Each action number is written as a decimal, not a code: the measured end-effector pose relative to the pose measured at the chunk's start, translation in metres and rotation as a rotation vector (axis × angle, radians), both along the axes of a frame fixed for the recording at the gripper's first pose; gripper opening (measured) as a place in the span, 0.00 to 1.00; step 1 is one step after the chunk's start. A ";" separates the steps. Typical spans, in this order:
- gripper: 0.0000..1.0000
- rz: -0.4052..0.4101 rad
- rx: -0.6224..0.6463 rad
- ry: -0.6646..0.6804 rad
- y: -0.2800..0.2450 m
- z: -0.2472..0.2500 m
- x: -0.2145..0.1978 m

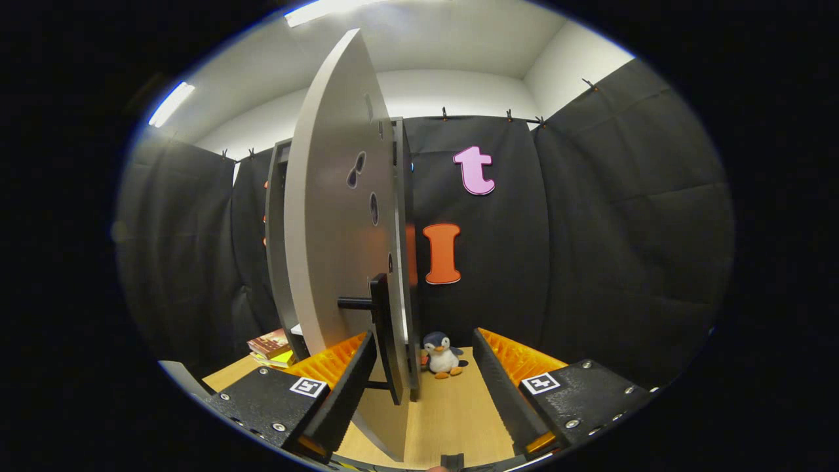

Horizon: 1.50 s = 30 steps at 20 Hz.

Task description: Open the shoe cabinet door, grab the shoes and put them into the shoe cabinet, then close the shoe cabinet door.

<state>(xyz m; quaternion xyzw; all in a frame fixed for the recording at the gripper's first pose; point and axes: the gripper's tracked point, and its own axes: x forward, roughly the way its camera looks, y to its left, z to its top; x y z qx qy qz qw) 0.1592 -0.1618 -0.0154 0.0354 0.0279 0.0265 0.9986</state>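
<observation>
The shoe cabinet's grey door (328, 229) stands swung out towards me, seen almost edge-on. Its black bar handle (383, 328) sticks out on a short stem and sits between my fingers, close beside the left finger (344, 383). The right finger (505, 380) stands well apart from it. My gripper (425, 337) is open, with a wide gap on the handle's right side. Whether the left finger touches the handle I cannot tell. The cabinet's dark frame (278, 249) shows behind the door, and the door hides its inside.
A small penguin plush (442, 355) sits on the wooden surface (452, 419) just beyond the fingers, against the black cloth wall. A stack of books (272, 347) lies left of the cabinet's foot.
</observation>
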 end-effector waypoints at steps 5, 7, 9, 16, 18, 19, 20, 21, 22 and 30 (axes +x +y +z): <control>0.90 0.027 0.010 -0.017 0.016 -0.002 0.001; 0.90 0.045 0.005 -0.019 0.032 0.000 -0.001; 0.89 0.069 -0.005 -0.021 0.051 0.001 0.001; 0.90 0.171 -0.025 -0.036 0.133 0.002 0.013; 0.90 0.189 -0.022 -0.035 0.156 0.004 0.020; 0.89 0.194 -0.023 -0.037 0.166 0.004 0.023; 0.90 0.200 -0.026 -0.043 0.175 0.005 0.026; 0.90 0.201 -0.027 -0.049 0.183 0.006 0.029; 0.90 0.200 -0.028 -0.052 0.194 0.007 0.032; 0.93 0.192 0.013 -0.084 0.265 0.006 0.084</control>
